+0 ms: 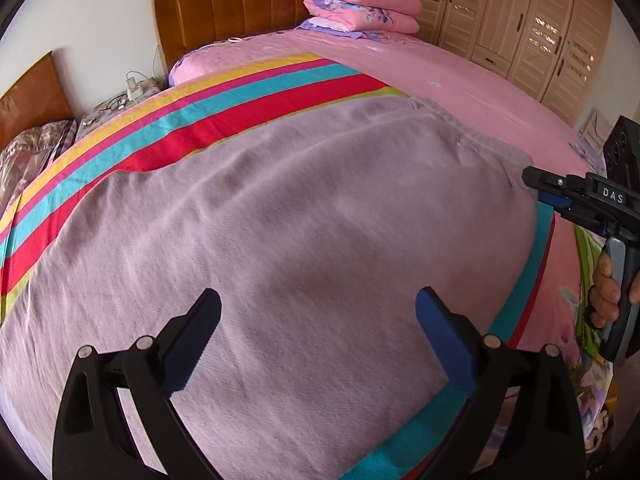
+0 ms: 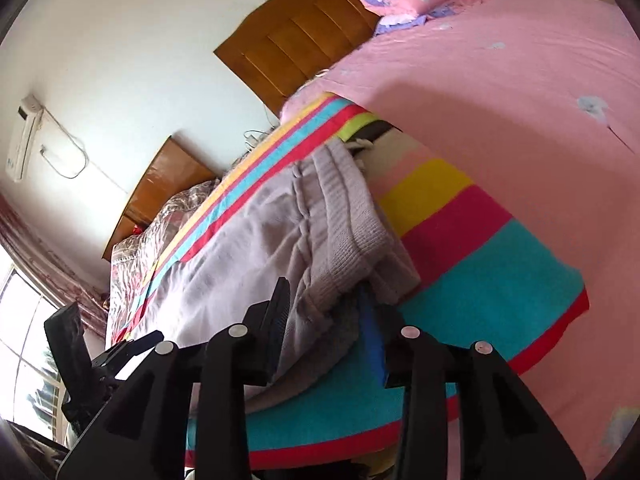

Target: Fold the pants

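Lilac pants (image 1: pixel 288 216) spread flat on a striped blanket (image 1: pixel 224 108) across the near half of the bed (image 1: pixel 460 76), waistband end toward the right edge. Left gripper (image 1: pixel 318 308) poised over the near middle of the pants, fingers (image 1: pixel 444 340) wide apart, nothing between them, tips just above or touching the fabric; cannot tell which. Right gripper (image 2: pixel 324 312) low at the right edge of the pants, fingers (image 2: pixel 278 320) closed in on the ribbed waistband (image 2: pixel 352 216), with bunched cloth lifted between them; seen in the left wrist view as a black and blue tool (image 1: pixel 560 188) meeting the garment's right corner, handle held in a hand (image 1: pixel 608 292). Blanket stripes in yellow, magenta, turquoise, red and lime showing beyond the far edge of the pants and under the near right corner. Pink sheet covering the far half of the bed. Rolled pink quilt (image 1: pixel 360 0) at the far end, against the brown headboard (image 1: pixel 228 12). Wardrobe (image 1: pixel 516 28) with slatted doors at far right. Second bed (image 1: pixel 28 152) with patterned cover at far left. Wall-mounted air conditioner (image 2: pixel 24 136) in the right wrist view.
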`<state>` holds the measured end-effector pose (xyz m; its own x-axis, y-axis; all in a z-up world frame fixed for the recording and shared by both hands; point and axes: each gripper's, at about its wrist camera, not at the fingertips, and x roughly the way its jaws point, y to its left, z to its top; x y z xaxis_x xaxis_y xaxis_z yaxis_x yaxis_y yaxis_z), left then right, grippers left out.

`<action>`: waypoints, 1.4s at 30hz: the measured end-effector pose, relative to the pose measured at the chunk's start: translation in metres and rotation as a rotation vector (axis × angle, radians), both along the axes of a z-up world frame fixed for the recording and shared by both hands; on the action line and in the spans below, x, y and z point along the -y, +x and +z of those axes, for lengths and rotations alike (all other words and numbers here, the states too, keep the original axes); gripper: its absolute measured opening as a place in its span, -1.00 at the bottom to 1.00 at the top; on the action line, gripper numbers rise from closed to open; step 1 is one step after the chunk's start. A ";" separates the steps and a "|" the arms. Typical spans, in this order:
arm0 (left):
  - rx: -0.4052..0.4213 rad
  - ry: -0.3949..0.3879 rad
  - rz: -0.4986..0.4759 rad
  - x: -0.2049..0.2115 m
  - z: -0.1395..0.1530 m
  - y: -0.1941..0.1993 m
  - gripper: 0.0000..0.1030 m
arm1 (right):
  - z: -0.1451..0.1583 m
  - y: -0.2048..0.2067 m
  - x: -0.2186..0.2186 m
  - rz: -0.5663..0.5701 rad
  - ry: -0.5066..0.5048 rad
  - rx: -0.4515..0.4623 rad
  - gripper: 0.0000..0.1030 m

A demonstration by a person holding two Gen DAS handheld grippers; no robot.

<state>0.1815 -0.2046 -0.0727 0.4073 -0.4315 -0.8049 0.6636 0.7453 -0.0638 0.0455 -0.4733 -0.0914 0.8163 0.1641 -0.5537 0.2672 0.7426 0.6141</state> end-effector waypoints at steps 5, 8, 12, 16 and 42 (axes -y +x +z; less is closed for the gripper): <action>-0.003 -0.008 0.007 -0.002 0.002 -0.005 0.90 | -0.009 0.010 -0.006 0.052 0.017 -0.040 0.07; 0.011 -0.012 0.017 -0.007 0.007 -0.005 0.90 | -0.004 0.000 0.001 -0.019 -0.015 -0.087 0.08; 0.015 -0.038 0.067 -0.024 0.013 0.003 0.90 | 0.028 -0.019 0.002 -0.112 -0.170 -0.074 0.17; -0.023 -0.056 0.117 -0.036 0.009 0.014 0.91 | 0.051 0.001 -0.042 0.029 -0.342 -0.010 0.30; 0.049 -0.013 -0.009 0.051 0.033 0.094 0.97 | 0.034 0.033 -0.143 0.295 -0.750 -0.073 0.43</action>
